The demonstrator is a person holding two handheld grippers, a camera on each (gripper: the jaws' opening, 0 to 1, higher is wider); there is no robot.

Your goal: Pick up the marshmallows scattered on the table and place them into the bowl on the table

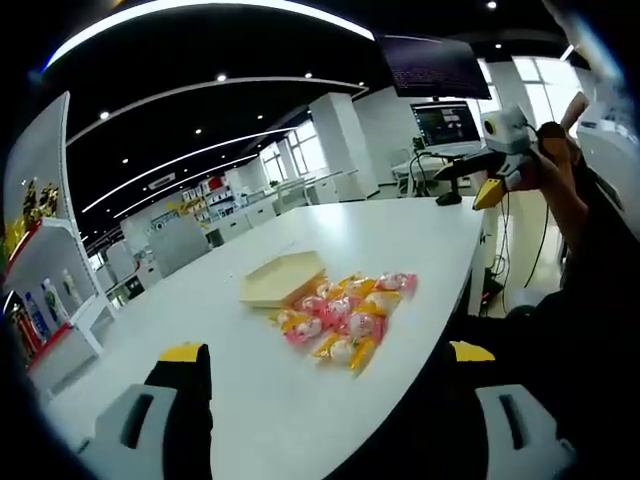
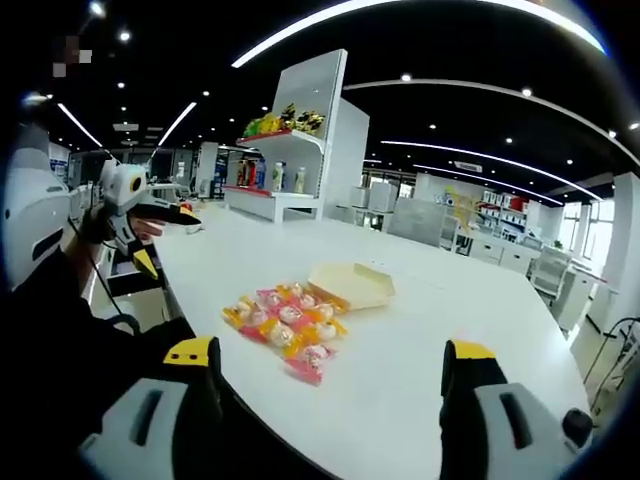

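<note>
A heap of marshmallows (image 1: 345, 315) in pink and yellow wrappers lies on the white table (image 1: 400, 230), touching a shallow pale-yellow bowl (image 1: 283, 277). My left gripper (image 1: 327, 352) hovers open before the heap, its yellow-tipped jaws wide apart with nothing between them. In the right gripper view the same marshmallows (image 2: 285, 320) lie in front of the bowl (image 2: 352, 284), and my right gripper (image 2: 330, 350) is open and holds nothing. Each gripper appears in the other's view, held off the table edge: the right gripper (image 1: 470, 180), the left gripper (image 2: 168, 235).
The table edge (image 1: 450, 310) runs close to the person's dark clothes (image 1: 590, 300). A white shelf with goods (image 2: 290, 150) stands beyond the table. Monitors (image 1: 445, 122) and rows of desks (image 2: 480, 235) fill the room behind.
</note>
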